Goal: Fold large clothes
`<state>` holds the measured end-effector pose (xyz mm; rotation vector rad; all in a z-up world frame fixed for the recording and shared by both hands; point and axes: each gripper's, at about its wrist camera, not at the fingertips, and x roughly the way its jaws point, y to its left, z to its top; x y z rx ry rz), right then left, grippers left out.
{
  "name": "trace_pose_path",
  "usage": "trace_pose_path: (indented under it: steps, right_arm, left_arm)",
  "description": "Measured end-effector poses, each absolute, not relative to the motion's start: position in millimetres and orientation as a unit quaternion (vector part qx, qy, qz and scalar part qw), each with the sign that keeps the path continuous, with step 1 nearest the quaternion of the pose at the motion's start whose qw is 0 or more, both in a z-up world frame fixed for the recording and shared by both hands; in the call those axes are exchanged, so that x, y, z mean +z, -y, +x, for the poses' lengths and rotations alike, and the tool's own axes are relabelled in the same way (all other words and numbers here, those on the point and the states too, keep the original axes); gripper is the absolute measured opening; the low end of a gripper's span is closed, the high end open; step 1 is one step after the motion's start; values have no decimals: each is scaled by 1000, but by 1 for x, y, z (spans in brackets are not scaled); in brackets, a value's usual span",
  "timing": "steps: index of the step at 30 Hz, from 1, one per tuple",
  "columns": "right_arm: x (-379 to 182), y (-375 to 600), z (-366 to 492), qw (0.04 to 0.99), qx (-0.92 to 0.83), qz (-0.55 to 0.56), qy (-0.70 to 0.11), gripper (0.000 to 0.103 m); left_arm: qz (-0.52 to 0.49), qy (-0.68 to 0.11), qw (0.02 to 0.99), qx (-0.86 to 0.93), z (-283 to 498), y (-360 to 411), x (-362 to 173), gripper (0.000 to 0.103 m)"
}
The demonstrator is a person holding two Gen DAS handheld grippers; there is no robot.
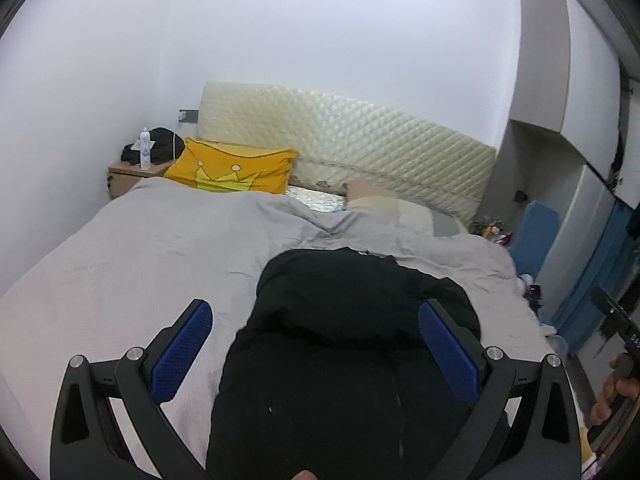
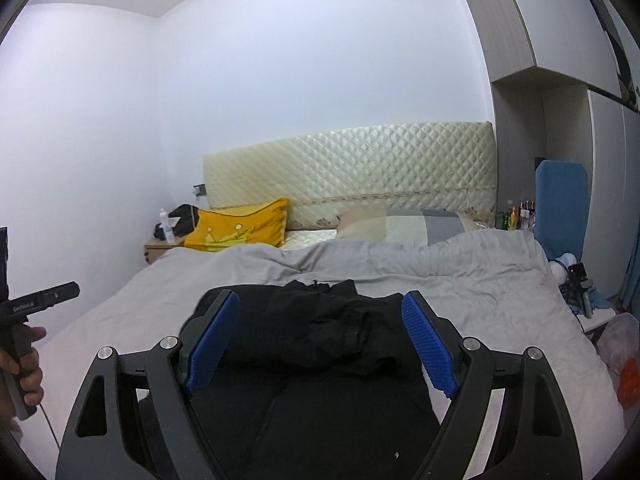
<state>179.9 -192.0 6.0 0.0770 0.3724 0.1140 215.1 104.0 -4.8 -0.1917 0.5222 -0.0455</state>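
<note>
Hovering both grippers over the black garment (image 1: 352,344), fingers apart, nothing gripped.

Your left gripper (image 1: 316,344) and right gripper (image 2: 320,340) both hang spread wide above the garment, which lies bunched on the grey bedspread (image 1: 132,256) at the near edge of the bed, reaching from 6 o'clock toward the centre in both wrist views. The far end, at 12 o'clock from your fingers, is heaped and rumpled, so you look to be between folds, about to pick an edge. Next you need to lower each gripper to an outer edge of the cloth, close on a single layer if you can, and lift evenly. The yellow pillow (image 1: 234,170) sits at 11 o'clock, well apart.
</note>
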Motion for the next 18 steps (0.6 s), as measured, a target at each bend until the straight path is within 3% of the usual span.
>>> trace_pose_path:
  steps: [11, 18]
  right_arm:
    - [-46, 177, 125, 965, 68, 45, -249, 83]
    - [-101, 204, 119, 941, 56, 71, -327, 83]
  left_arm:
    - [-62, -279, 958, -33, 137, -118, -40, 103]
    - [-15, -315, 949, -19, 144, -121, -84, 103]
